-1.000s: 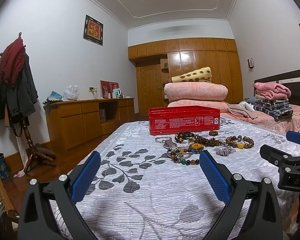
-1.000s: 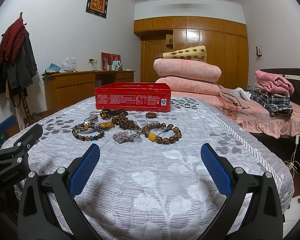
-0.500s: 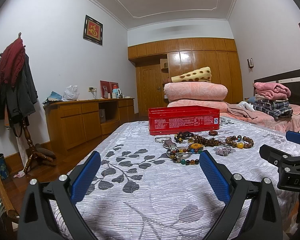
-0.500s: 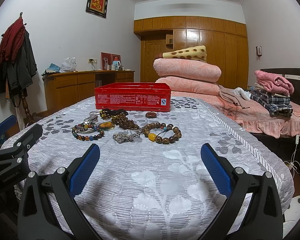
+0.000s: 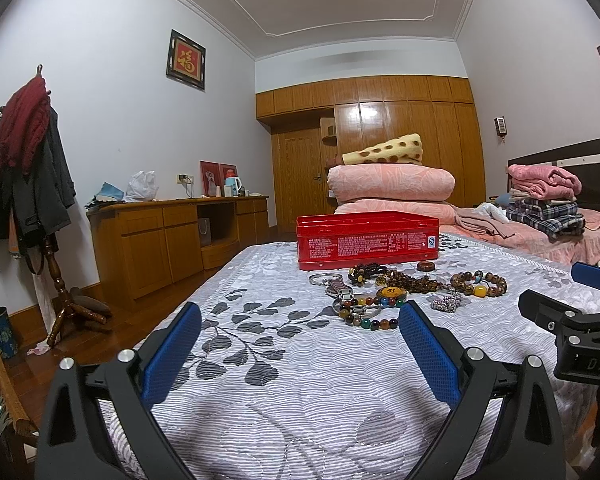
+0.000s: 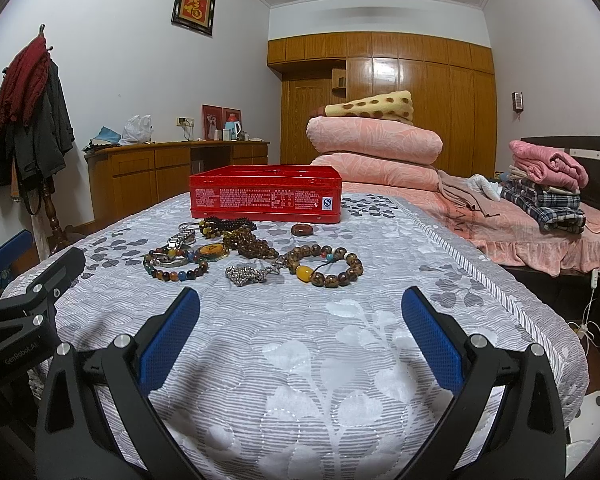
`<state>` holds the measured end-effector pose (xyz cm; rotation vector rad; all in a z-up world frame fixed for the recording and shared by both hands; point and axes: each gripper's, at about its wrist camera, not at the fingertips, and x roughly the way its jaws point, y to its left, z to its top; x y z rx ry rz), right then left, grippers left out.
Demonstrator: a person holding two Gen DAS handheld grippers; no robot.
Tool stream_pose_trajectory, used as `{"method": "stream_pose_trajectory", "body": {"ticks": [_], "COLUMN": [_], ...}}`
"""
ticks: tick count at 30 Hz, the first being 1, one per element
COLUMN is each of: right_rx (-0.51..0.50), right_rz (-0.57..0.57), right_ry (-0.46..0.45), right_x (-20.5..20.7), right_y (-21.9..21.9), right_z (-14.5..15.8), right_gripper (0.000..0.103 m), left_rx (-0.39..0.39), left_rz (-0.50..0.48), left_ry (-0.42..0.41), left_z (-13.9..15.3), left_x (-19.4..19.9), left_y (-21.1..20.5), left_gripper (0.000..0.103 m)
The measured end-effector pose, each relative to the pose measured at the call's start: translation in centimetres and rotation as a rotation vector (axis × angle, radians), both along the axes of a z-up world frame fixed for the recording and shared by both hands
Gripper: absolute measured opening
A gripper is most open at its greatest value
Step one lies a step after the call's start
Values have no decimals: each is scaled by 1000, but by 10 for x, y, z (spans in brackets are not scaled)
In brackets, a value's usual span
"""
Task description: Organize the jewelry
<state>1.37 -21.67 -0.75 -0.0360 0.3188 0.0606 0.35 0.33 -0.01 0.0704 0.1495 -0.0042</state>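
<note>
"GenRobot.AI" marks the left tongs [image 6: 32, 276]; "福" fills the wall frame [image 6: 193, 6].

— What sort of place is shown?

— A bedroom in a home. A bed covered by a grey leaf-patterned quilt [image 6: 340, 360] is seen, with rolled peach-pink duvets [image 6: 374, 140] stacked at its far end.

— What else marks it as lived in?

— Folded pink and plaid clothes [image 6: 546, 184] are piled beside a dark headboard, a glossy wooden built-in wardrobe [image 6: 420, 96] fills the far wall, and dark coats under a red knitted scarf [image 5: 20, 128] are hung on a wooden coat stand.
</note>
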Motion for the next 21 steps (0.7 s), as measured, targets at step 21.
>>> {"method": "stream_pose_trajectory", "body": {"ticks": [21], "right_rx": [2], "right_rz": [0], "right_ry": [2], "right_x": [2], "right_y": [-2], "right_z": [-2], "right_gripper": [98], "left_rx": [1], "left_rz": [0], "left_ry": [0], "left_z": [0], "left_x": [0], "left_y": [0], "left_gripper": [97]}}
